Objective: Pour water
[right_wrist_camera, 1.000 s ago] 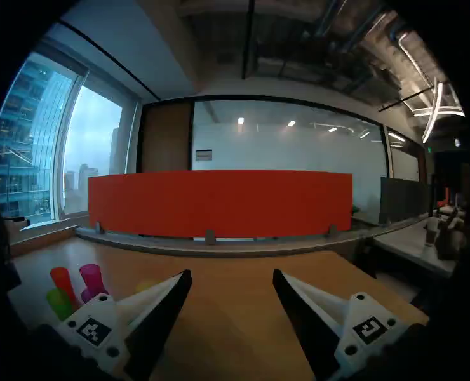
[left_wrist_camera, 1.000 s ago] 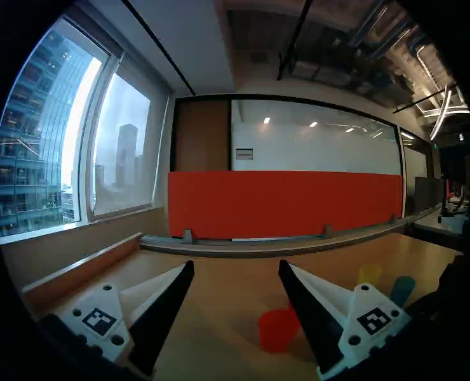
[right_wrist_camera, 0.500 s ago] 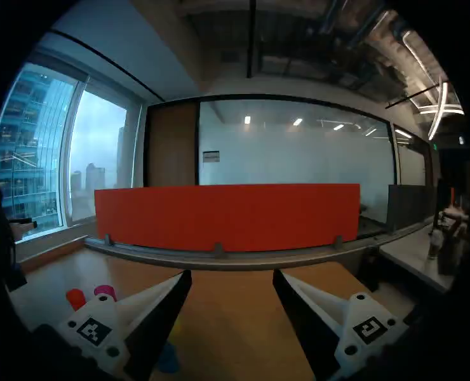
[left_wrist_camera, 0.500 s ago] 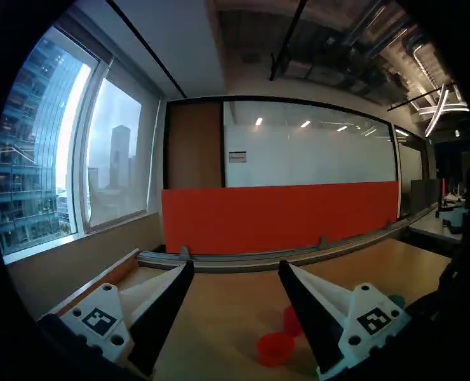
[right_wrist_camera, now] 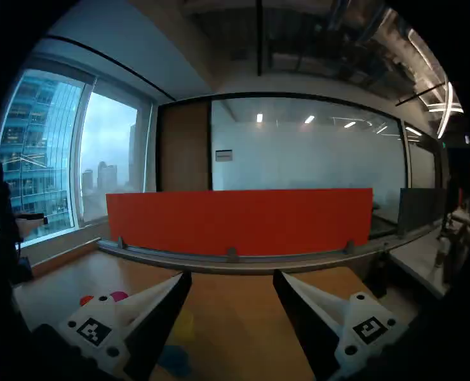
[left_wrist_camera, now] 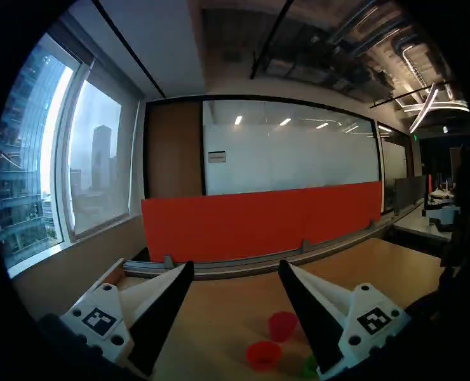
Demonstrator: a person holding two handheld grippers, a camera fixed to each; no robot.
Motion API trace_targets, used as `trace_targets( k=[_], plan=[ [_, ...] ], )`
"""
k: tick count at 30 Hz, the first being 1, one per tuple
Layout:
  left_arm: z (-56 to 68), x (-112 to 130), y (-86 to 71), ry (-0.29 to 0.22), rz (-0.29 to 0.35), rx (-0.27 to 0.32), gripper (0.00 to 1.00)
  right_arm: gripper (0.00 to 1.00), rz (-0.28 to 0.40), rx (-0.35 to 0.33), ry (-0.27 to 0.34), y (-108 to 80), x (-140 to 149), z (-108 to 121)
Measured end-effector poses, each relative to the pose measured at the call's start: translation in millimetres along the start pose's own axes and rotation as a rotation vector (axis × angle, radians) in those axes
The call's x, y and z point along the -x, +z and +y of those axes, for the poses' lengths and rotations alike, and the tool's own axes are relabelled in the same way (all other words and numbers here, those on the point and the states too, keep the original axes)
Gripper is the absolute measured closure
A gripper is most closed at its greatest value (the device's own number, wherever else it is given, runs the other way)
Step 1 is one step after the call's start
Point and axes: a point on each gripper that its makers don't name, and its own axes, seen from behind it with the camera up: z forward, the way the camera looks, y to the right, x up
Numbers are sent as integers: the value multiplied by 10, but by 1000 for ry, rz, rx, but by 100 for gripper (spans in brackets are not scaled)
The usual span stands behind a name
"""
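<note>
The left gripper (left_wrist_camera: 235, 263) has its two fingers wide apart, and nothing is between them. Below it is a brown wooden table (left_wrist_camera: 222, 317).

In the left gripper view, a red cup (left_wrist_camera: 263, 354) stands low down at 6 o'clock. A pink cup (left_wrist_camera: 282, 325) is just beside it, a bit farther back. A green cup (left_wrist_camera: 309, 366) peeks out at 5 o'clock, half hidden behind one finger. I cannot tell if any cup has water in it.

The right gripper (right_wrist_camera: 230, 274) has its fingers wide apart too, with nothing in them. In the right gripper view, a yellow cup (right_wrist_camera: 184, 325) and a blue cup (right_wrist_camera: 171, 363) show low between the fingers at 7 o'clock. They look blurry. A red cup top (right_wrist_camera: 86, 300) and a pink cup top (right_wrist_camera: 117, 296) peek over one finger at 8 o'clock.

A long orange wall (left_wrist_camera: 260, 219) stands at the far edge of the table, at 12 o'clock. A big window (left_wrist_camera: 89, 171) is at 9 o'clock.
</note>
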Motion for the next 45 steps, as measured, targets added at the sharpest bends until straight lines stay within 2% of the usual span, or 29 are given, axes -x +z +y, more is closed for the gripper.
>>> trace_targets(
  k=[2, 8, 15, 20, 32, 38, 45],
  plan=[
    [37, 26, 7, 2, -10, 21, 1, 1, -3, -19, -4, 2, 1, -23],
    [248, 80, 14, -8, -27, 128, 1, 1, -3, -115, -32, -20, -16, -190],
    [563, 56, -2, -45, -36, 280, 1, 1, 7, -275, -85, -104, -64, -541],
    [740, 47, -36, -69, -45, 376, 1, 1, 8, -366, -116, -167, -71, -712],
    [942, 261, -156, -15, -111, 486, 1, 1, -52, -447, -109, -220, 15, -831],
    [1054, 369, -224, 10, -130, 538, 1, 1, -95, -485, -157, -295, 169, -879],
    [1146, 562, -286, 31, -172, 578, 1, 1, -138, -498, -197, -334, 325, -866]
  ],
)
